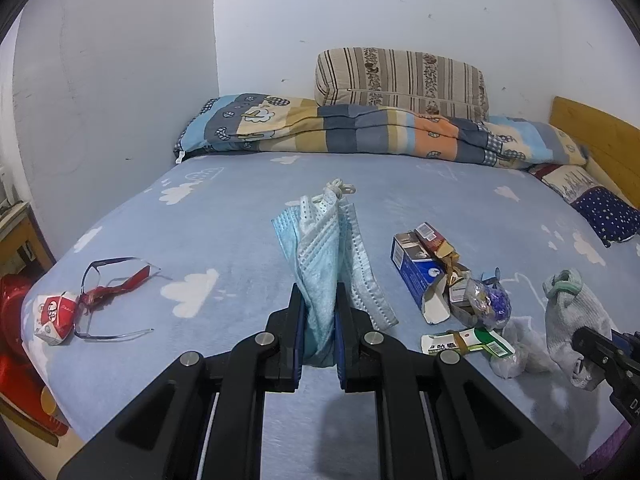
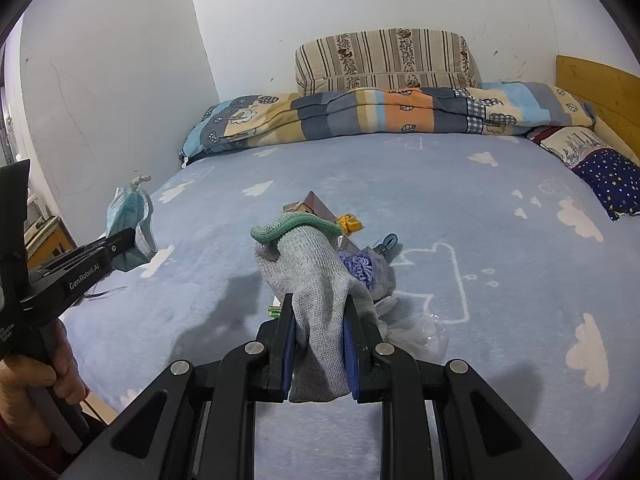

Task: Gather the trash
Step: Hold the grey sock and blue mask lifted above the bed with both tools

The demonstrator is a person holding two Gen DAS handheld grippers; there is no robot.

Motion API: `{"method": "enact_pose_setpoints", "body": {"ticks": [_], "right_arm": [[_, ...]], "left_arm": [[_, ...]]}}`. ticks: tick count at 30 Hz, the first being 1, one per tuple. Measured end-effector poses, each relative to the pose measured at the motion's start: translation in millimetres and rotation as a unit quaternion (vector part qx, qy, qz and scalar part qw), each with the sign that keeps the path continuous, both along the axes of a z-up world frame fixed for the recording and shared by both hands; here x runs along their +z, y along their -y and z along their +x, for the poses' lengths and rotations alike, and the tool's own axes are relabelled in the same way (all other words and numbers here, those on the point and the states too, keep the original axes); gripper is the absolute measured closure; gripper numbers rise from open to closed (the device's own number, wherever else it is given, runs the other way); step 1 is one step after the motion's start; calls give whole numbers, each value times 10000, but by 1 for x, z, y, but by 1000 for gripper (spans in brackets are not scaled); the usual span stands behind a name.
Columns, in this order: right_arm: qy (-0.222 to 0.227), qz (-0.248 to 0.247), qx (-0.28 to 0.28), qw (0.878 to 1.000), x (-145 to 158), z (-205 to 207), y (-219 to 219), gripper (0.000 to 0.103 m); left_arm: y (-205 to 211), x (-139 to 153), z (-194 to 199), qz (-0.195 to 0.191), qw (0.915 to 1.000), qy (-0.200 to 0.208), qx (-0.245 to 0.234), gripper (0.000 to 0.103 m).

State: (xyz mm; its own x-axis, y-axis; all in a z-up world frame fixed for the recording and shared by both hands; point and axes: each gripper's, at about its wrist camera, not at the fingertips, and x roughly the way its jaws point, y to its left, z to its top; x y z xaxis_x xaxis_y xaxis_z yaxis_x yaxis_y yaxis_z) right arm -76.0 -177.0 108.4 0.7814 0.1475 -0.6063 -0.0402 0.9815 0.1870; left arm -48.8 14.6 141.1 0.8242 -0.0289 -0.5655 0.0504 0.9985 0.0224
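Bed: a mattress under a pale blue sheet [image 1: 224, 216] printed with white clouds carries everything; a folded patchwork quilt [image 1: 360, 128] lies along its far edge with a striped cushion [image 1: 404, 76] on top, against the wall.
Left edge of the bed: a pair of glasses [image 1: 112, 280] with dark and red frames lies beside a crumpled red-and-white wrapper [image 1: 54, 314].
Right side of the bed: a heap of litter sits near the front edge, with a torn blue carton [image 1: 416, 272], a brown box [image 1: 434, 240] leaning on it, a crinkled plastic wrapper [image 1: 486, 302], a green-and-white packet [image 1: 468, 342] and clear plastic just beside them.
Far right corner: a dark star-print pillow [image 1: 608, 210] rests by the wooden headboard [image 1: 600, 136].
Left tongs [image 1: 319, 312]: closed tight on a bunch of light blue face masks [image 1: 320, 248], which stand up above the sheet, pleated, ear loops knotted at the top.
Right tongs [image 2: 319, 320]: clamped on a grey knit glove [image 2: 308, 272] with a green cuff, lifted over the litter heap and hiding part of it.
Hand [image 2: 36, 384]: a person's hand grips the left handle, seen at the left of the right wrist view.
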Motion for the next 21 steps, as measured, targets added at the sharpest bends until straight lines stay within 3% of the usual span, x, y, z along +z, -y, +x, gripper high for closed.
{"method": "enact_pose_setpoints", "body": {"ticks": [21], "right_arm": [[-22, 43, -32, 10000, -2, -1, -2, 82]], "left_arm": [[6, -1, 0, 31, 9998, -53, -213, 91]]}}
